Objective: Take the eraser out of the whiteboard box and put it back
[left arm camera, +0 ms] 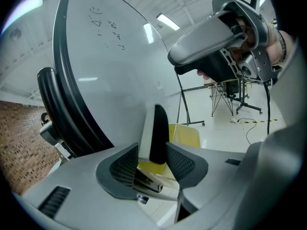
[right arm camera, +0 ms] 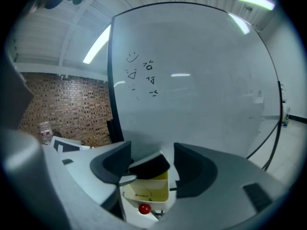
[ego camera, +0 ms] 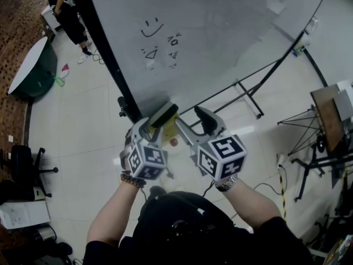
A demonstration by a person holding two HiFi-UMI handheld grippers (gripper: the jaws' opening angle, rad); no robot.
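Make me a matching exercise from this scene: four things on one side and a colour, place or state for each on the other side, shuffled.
Things
1. eraser
2. whiteboard box
3. small ball by the box
4. right gripper

Descriptions
A. red
B. open, holding nothing
C. yellow
D. upright between the jaws of the left gripper

Pairs: 1-D, 2-C, 3-A, 4-B
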